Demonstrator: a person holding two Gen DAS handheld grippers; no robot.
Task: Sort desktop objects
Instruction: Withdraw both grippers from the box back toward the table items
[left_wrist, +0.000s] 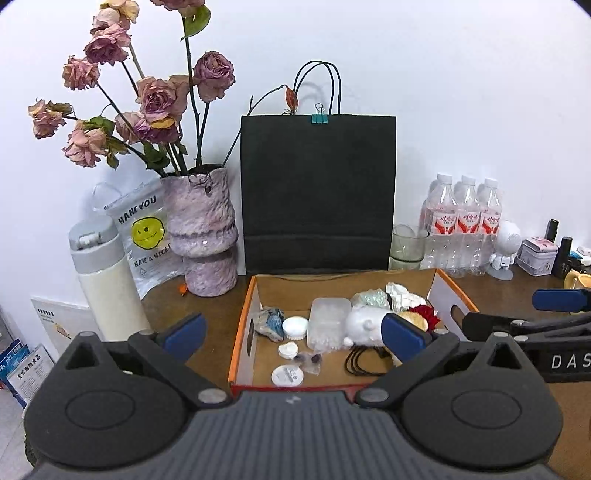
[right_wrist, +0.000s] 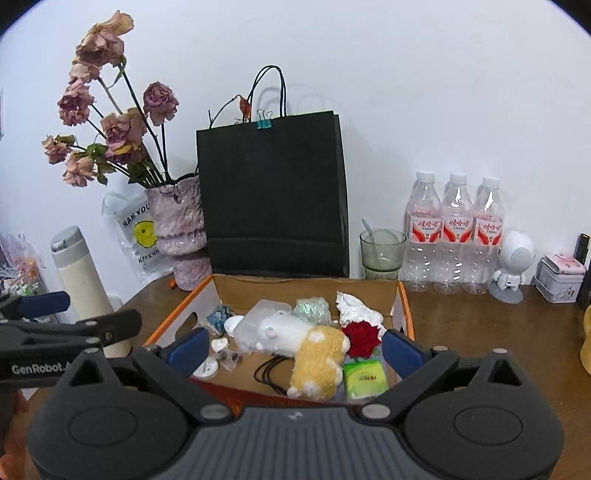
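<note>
My right claw (right_wrist: 293, 349) is spread wide with nothing pinched in it. My left claw (left_wrist: 293, 334) is spread wide too, and it holds nothing. Both hang just in front of the cardboard box (right_wrist: 402, 295) on the brown table (right_wrist: 480, 332).

Inside the box, close to my right claw, lies a yellow and white fluffy toy (right_wrist: 317, 360). A green pack (right_wrist: 365, 378) sits just beside it, and a red flower (right_wrist: 362, 338) is just behind the pack. A black cord (right_wrist: 269, 371) curls on the box floor near the toy. Small white round lids (left_wrist: 294, 328) lie on the left side of the box.

Behind the box stands a black paper bag (right_wrist: 273, 192). Left of it is a pink vase (left_wrist: 201, 229) with dried roses (left_wrist: 155, 96). Right of the bag stand a glass cup (right_wrist: 382, 251) and three water bottles (right_wrist: 456, 236).
</note>
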